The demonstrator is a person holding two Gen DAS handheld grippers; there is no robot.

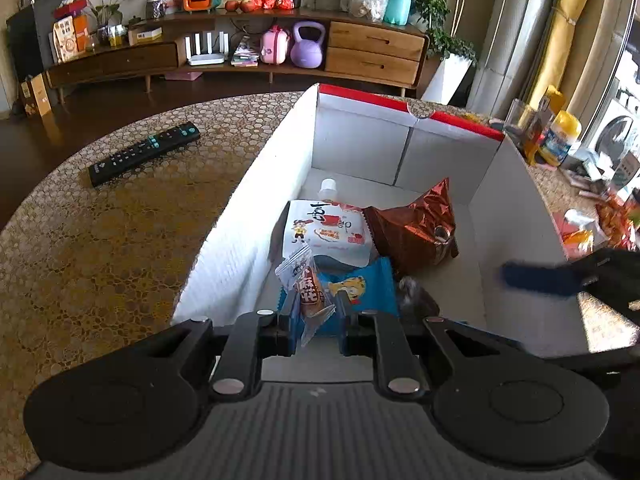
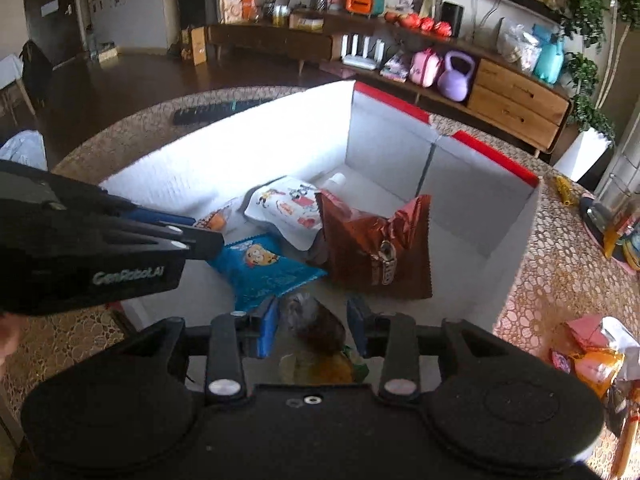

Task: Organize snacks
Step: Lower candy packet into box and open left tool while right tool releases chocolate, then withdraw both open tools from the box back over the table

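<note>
A white cardboard box point(image 1: 240, 240) with a red rim stands on the table; it also shows in the right wrist view point(image 2: 500, 240). Inside lie a white pouch point(image 1: 328, 232), a brown foil bag point(image 1: 416, 228) and a blue packet point(image 1: 368, 288). My left gripper point(image 1: 314, 320) is open over the box, with a small clear snack packet point(image 1: 308, 292) loose between its fingers. My right gripper point(image 2: 312, 324) is open over the box's near end, with a clear-wrapped dark snack point(image 2: 316, 328) between its fingers. The left gripper point(image 2: 200, 240) also shows in the right wrist view.
A black remote point(image 1: 144, 152) lies on the patterned tablecloth left of the box. More snack packets point(image 2: 596, 356) lie on the table to the right. Bottles and jars point(image 1: 552, 136) stand at the far right. A wooden sideboard point(image 1: 376, 52) is behind.
</note>
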